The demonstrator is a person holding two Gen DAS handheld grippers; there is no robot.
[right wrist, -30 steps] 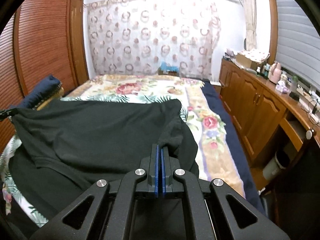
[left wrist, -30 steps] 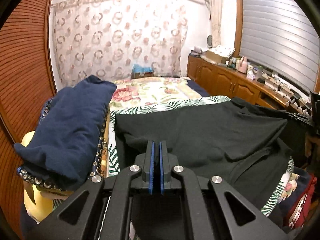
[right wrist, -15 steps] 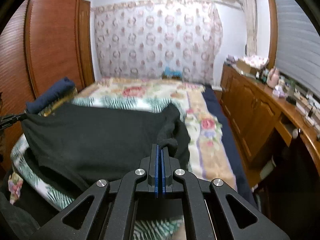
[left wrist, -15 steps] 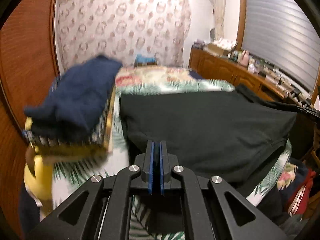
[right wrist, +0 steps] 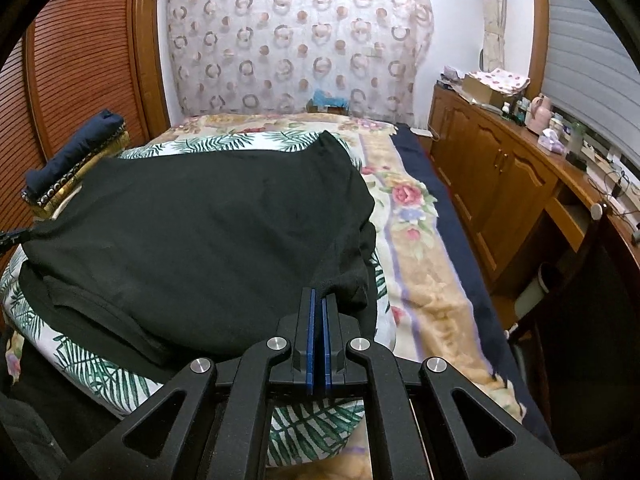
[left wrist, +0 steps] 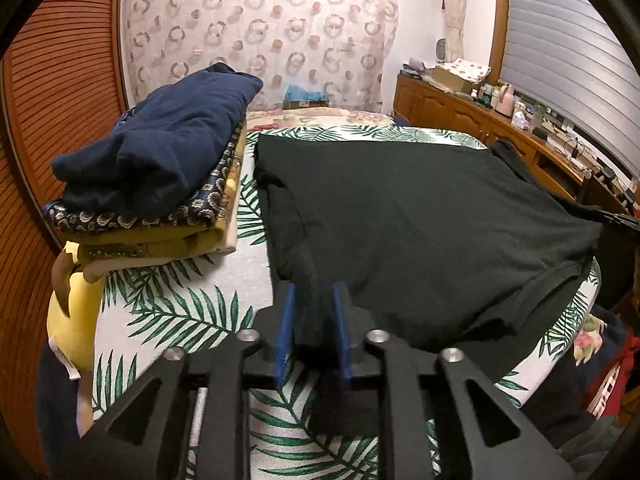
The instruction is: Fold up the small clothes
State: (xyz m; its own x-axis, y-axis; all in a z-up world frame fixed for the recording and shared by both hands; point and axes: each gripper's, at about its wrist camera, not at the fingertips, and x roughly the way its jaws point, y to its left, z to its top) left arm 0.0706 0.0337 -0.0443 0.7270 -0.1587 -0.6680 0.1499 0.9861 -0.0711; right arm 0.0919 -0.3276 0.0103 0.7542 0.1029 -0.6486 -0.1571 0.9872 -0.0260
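A black garment (left wrist: 420,208) lies folded on the leaf-print sheet (left wrist: 168,312) of the bed; it also shows in the right wrist view (right wrist: 208,232). My left gripper (left wrist: 314,320) has its blue pads a little apart, with a black corner of the garment still lying between them. My right gripper (right wrist: 319,320) is shut on the garment's near right corner, low over the sheet. The left gripper's tip shows at the far left edge of the right wrist view (right wrist: 14,236).
A stack of folded clothes (left wrist: 160,176) topped by a navy piece sits left of the garment, with a yellow item (left wrist: 68,320) below it. A wooden cabinet (right wrist: 512,184) runs along the right. More clothes (left wrist: 608,368) lie at the bed's near right.
Both grippers lowered the black garment onto the bed. The left gripper's pads went from shut to slightly apart. The right gripper stayed shut on its corner.
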